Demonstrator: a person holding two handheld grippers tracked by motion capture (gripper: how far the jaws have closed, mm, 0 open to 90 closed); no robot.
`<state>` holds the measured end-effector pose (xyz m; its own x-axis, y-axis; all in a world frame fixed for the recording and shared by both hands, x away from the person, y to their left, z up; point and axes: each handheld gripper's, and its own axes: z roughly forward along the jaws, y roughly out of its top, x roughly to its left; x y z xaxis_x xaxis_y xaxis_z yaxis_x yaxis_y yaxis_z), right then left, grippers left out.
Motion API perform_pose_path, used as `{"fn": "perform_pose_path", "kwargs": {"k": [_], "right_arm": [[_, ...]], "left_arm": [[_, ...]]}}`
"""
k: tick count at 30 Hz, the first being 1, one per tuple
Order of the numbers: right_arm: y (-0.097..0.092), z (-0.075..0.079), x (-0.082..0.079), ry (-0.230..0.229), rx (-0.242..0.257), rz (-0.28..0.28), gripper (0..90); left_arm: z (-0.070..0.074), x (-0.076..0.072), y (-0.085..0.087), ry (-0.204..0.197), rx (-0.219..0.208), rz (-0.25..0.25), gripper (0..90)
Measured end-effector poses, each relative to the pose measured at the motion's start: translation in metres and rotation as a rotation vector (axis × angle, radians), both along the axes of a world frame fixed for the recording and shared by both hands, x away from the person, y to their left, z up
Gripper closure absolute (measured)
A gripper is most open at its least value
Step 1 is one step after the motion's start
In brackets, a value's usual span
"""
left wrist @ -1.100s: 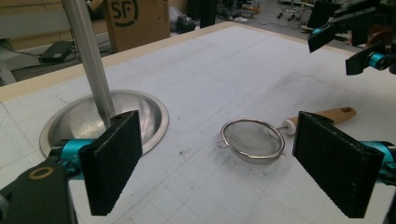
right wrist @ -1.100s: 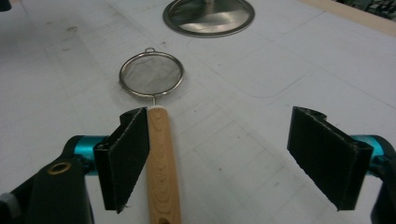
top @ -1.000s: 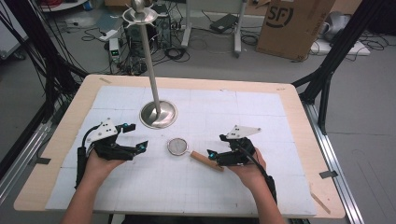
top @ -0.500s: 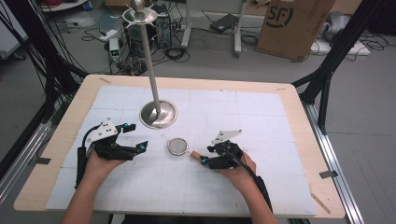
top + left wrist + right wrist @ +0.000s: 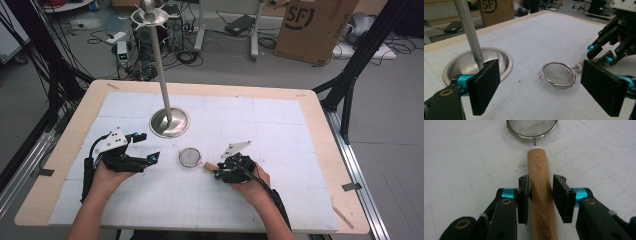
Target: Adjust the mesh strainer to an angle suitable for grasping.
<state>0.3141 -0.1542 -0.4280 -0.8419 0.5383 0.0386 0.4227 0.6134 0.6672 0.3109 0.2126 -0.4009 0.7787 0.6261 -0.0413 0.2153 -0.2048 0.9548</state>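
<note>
A small metal mesh strainer [image 5: 190,156] with a wooden handle [image 5: 209,166] lies flat on the white mat [image 5: 250,120], mid-table. My right gripper [image 5: 217,173] has just been closing, and its pads now press on both sides of the handle [image 5: 540,165]. In the right gripper view [image 5: 540,195] the mesh bowl [image 5: 531,126] lies straight ahead. My left gripper [image 5: 149,146] rests open to the left of the strainer, nothing between its pads [image 5: 484,87]. The left gripper view shows the strainer [image 5: 559,75] ahead and the right gripper [image 5: 599,55] behind it.
A tall metal pole on a round steel base [image 5: 170,122] stands behind the strainer, close to the left gripper [image 5: 461,65]. The wooden table edge [image 5: 320,150] frames the mat. A cardboard box [image 5: 312,25] and cables lie on the floor beyond.
My right gripper moved left along the table to the strainer's handle and closed on it. The left gripper and the strainer stayed where they were.
</note>
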Motion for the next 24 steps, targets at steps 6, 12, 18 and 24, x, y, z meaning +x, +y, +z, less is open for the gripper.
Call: {"fn": "perform_pose_path", "kwargs": {"k": [6,12,18,24], "right_arm": [[0.004,-0.003,0.001,-0.01,-0.035,-0.005,65.4],[0.003,-0.005,0.004,-0.007,-0.038,0.004,66.6],[0.007,-0.005,0.003,-0.012,-0.038,0.021,67.0],[0.014,-0.006,0.002,-0.022,-0.036,0.067,67.0]], "left_arm": [[0.0,0.0,0.0,0.002,0.006,0.0,16.6],[-0.001,0.0,-0.001,0.002,0.008,-0.002,16.6],[-0.001,0.0,-0.001,0.005,0.008,-0.003,16.6],[-0.001,0.001,-0.002,0.005,0.006,-0.004,16.6]]}}
